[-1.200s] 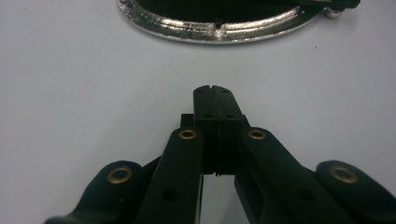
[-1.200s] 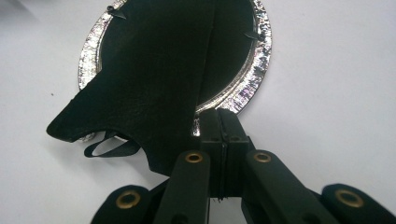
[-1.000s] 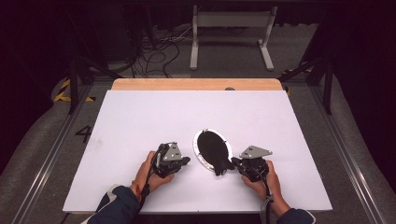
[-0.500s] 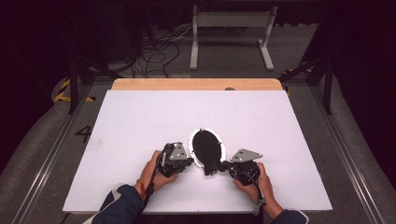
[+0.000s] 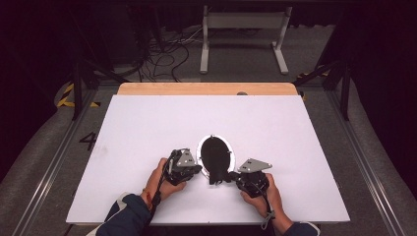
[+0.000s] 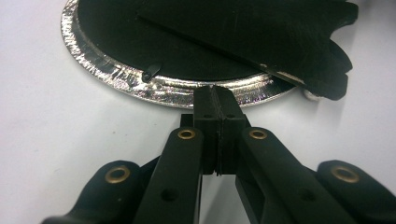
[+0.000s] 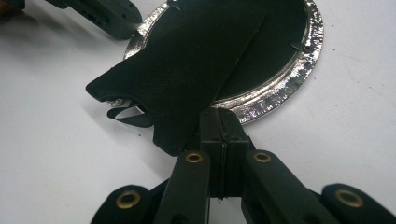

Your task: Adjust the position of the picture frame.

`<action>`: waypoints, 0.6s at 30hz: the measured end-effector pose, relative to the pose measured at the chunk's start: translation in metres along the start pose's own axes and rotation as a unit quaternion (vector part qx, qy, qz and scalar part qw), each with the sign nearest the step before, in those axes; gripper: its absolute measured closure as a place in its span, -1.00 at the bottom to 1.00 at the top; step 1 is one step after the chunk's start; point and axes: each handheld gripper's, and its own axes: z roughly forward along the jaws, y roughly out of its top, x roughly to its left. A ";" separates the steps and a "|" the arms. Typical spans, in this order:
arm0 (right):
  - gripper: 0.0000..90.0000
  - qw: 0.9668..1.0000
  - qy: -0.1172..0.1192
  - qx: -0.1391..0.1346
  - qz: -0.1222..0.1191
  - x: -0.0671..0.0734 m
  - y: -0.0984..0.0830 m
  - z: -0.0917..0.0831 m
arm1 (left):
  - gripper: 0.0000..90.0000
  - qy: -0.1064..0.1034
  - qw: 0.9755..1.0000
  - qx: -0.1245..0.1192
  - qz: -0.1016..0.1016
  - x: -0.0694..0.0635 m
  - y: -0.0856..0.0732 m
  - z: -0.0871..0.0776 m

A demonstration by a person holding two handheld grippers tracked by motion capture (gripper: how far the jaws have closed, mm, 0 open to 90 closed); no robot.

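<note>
Two sets of tongs, left [image 5: 196, 168] and right [image 5: 232, 175], both pinched together, flanking oval silver-rimmed frame [image 5: 215, 153] mid-tabletop [image 5: 147, 128] (black stand flap [image 5: 216, 173] toward person); long axis running away, left nearer rim

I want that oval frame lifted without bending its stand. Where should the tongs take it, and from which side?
Probably the silver rim, on the bare arc facing the left tongs. The black stand lies across the back, overhanging the near end.
</note>
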 end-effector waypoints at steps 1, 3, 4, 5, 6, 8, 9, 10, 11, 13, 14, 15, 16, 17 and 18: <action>1.00 1.000 0.000 0.000 0.000 0.000 0.000 0.000 | 0.98 0.000 1.000 0.000 0.000 0.000 0.000 0.000; 1.00 1.000 -0.003 0.000 0.000 0.003 0.001 0.001 | 0.98 0.002 1.000 0.000 -0.004 0.003 -0.001 -0.001; 1.00 1.000 -0.002 0.000 0.001 0.004 0.002 0.002 | 0.98 0.005 1.000 0.000 -0.004 0.004 -0.001 -0.001; 1.00 1.000 0.000 -0.002 0.004 0.005 0.002 0.003 | 0.98 0.002 1.000 0.000 -0.007 0.005 -0.001 -0.001; 1.00 1.000 0.000 -0.001 0.001 0.005 0.003 0.004 | 0.98 0.000 1.000 -0.001 -0.008 0.006 -0.001 -0.001; 1.00 1.000 0.001 -0.001 0.003 0.005 0.003 0.004 | 0.98 0.002 1.000 0.000 -0.007 0.007 -0.001 -0.001; 1.00 1.000 0.001 -0.001 0.004 0.005 0.004 0.005 | 0.99 0.004 1.000 0.001 -0.008 0.007 -0.001 -0.001; 1.00 1.000 0.000 0.000 0.001 0.006 0.004 0.005 | 0.99 0.005 1.000 0.002 -0.011 0.007 -0.001 -0.001; 1.00 1.000 -0.001 0.001 -0.004 0.007 0.005 0.005 | 0.98 0.006 1.000 0.004 -0.007 0.008 0.000 -0.001; 1.00 1.000 -0.002 0.002 -0.008 0.007 0.005 0.005 | 0.99 0.006 1.000 0.005 -0.006 0.008 0.001 -0.001; 1.00 1.000 0.001 0.003 -0.008 0.006 0.006 0.006 | 0.99 0.006 1.000 0.005 -0.007 0.009 0.001 0.000; 1.00 1.000 0.005 0.002 -0.006 0.005 0.006 0.006 | 0.99 0.006 1.000 0.005 -0.007 0.010 0.001 0.000; 1.00 1.000 0.005 0.002 -0.004 0.004 0.006 0.006 | 0.99 0.004 1.000 0.005 -0.009 0.011 0.002 0.000; 1.00 1.000 0.005 0.002 -0.004 0.004 0.007 0.007 | 0.99 0.005 1.000 0.005 -0.007 0.012 0.002 0.001; 1.00 1.000 0.003 0.002 -0.005 0.004 0.007 0.007 | 0.99 0.006 1.000 0.006 -0.006 0.013 0.003 0.002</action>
